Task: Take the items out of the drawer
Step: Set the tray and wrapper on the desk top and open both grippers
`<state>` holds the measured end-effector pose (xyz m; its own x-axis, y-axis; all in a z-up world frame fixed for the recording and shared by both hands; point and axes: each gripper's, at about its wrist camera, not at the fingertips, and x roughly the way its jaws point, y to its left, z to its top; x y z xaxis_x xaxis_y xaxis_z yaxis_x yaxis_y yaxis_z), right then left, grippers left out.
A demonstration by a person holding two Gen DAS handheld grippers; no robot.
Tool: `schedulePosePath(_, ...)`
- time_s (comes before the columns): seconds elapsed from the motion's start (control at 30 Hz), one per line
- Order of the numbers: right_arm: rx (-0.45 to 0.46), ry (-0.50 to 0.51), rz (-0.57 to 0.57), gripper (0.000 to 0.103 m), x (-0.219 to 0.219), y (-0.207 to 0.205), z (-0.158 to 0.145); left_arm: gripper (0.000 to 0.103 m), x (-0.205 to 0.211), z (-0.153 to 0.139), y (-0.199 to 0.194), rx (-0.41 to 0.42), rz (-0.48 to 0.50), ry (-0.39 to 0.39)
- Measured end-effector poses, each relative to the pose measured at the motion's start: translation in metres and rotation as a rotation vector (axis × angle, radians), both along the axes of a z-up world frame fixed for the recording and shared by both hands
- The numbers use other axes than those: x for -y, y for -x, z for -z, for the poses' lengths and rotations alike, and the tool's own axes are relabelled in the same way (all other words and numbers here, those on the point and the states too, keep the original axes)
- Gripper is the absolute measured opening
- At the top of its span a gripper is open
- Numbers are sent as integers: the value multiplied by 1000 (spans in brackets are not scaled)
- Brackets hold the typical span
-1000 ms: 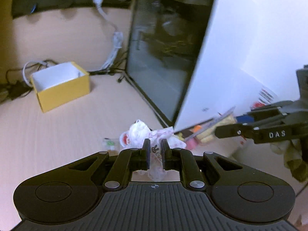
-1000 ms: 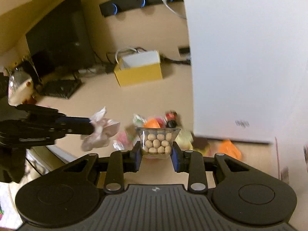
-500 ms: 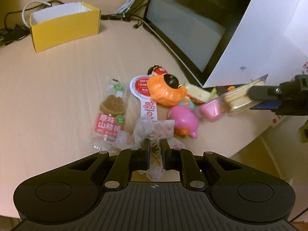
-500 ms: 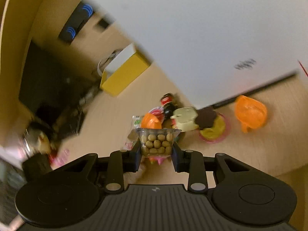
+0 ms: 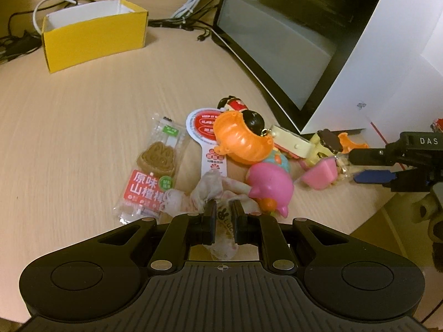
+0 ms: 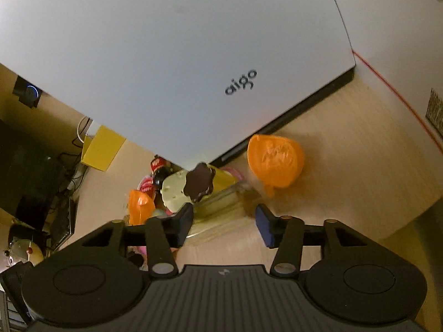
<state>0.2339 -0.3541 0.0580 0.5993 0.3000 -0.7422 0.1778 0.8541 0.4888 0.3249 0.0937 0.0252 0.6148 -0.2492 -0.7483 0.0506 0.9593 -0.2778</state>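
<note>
My left gripper (image 5: 223, 215) is shut on a crumpled white and pink wrapper (image 5: 207, 191), whose loose end rests on the wooden table (image 5: 83, 127) beside a pink toy pig (image 5: 271, 188). The jaws of my right gripper (image 6: 224, 221) are opening. A clear tub of round nuts (image 6: 221, 210), blurred, lies between them on the table, and the right pad stands clear of it. In the left wrist view the right gripper (image 5: 357, 167) reaches in from the right, just past a pink cup (image 5: 321, 174). No drawer is in view.
A white computer case (image 6: 166, 55) stands close behind the pile. Around it lie an orange shell (image 6: 274, 160), a cream toy with a brown flower (image 6: 191, 185), an orange toy (image 5: 241, 138) and a hawthorn snack packet (image 5: 152, 166). A yellow box (image 5: 94, 44) and cables sit at the back left.
Both grippers have come down to the table by the toy pile. The right gripper has rolled and its jaws have parted around the tub. The left still grips the wrapper.
</note>
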Motion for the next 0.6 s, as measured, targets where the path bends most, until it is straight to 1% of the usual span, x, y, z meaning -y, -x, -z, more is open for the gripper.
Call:
schedulePosePath(0.13, 3, 24, -21, 55, -6, 3, 3, 14, 4, -1, 1, 0, -6, -20)
schedulePosePath(0.23, 12, 86, -66, 58, -18, 12, 7, 14, 7, 0, 2, 1, -13, -33)
schedulePosePath(0.3, 13, 126, -97, 58, -27, 17, 13, 15, 8, 0, 2, 2, -18, -35)
schedulePosePath(0.43, -2, 131, -143, 56, -41, 19, 25, 15, 10, 2, 1, 11, -20, -35)
schedulePosePath(0.5, 9, 158, -168, 53, -51, 18, 26, 15, 10, 4, 0, 26, -26, -21)
schedulePosePath(0.6, 18, 191, -198, 53, -62, 15, 21, 15, 2, 6, 2, 35, -52, 30)
